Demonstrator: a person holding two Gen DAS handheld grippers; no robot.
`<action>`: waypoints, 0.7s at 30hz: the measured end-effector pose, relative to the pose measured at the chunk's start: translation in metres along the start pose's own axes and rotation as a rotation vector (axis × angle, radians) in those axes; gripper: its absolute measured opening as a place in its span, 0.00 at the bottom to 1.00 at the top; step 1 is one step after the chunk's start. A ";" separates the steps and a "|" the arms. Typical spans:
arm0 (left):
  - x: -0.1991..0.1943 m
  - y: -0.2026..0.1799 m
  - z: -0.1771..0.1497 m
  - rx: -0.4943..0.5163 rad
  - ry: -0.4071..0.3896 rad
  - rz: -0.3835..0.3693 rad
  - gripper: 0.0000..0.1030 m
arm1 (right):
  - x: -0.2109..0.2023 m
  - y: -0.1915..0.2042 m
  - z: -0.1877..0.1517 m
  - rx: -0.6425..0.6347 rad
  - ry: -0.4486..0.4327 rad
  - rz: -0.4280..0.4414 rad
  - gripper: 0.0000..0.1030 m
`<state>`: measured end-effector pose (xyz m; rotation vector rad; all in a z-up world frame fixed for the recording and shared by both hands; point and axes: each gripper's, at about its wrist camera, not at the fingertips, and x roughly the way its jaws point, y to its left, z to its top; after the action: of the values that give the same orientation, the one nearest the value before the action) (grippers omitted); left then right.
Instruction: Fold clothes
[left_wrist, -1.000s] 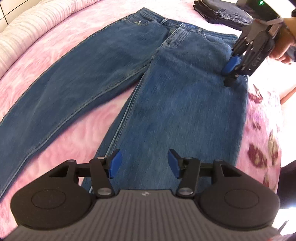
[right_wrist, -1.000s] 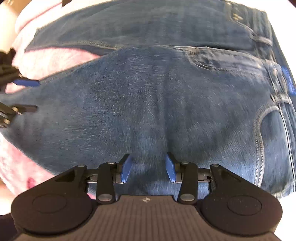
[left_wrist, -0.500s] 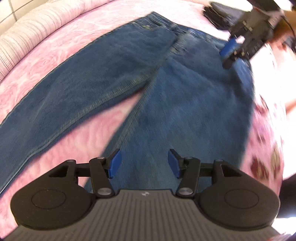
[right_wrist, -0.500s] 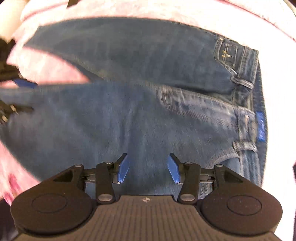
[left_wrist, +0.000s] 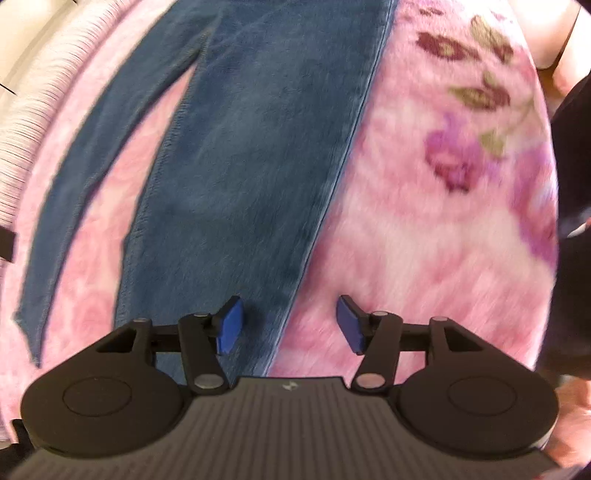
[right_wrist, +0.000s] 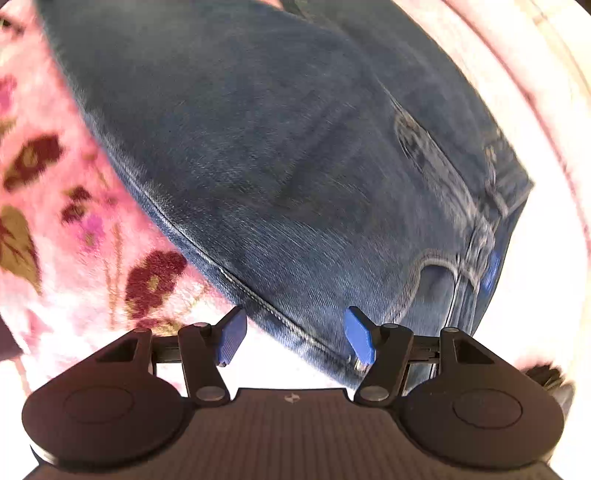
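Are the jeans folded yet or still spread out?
Spread out: the jeans lie flat on the pink blanket, both legs apart with blanket showing between them.

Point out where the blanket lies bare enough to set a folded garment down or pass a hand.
Bare pink blanket runs along the outer seam of the jeans, on the flowered side. A narrow wedge lies between the two legs. In the right wrist view, denim fills most of the frame; only the flowered strip beside the seam is free.

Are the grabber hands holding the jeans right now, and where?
No, nothing is held. The left gripper and right gripper are both opening over the outer side seam of the jeans, pads not pressing the cloth.
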<state>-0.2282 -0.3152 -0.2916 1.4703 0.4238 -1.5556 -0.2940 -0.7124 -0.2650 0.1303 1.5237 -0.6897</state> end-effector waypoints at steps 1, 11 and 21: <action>-0.002 0.000 -0.004 0.005 -0.011 0.022 0.52 | 0.003 0.008 0.001 -0.034 -0.007 -0.037 0.62; -0.003 0.023 -0.052 0.010 0.031 0.291 0.41 | 0.007 0.062 -0.018 -0.222 -0.114 -0.337 0.58; 0.002 0.029 -0.063 -0.017 0.129 0.362 0.09 | 0.019 0.056 -0.019 -0.304 -0.156 -0.354 0.16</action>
<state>-0.1679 -0.2825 -0.2981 1.5415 0.2270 -1.1734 -0.2851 -0.6642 -0.3030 -0.4231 1.4959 -0.7176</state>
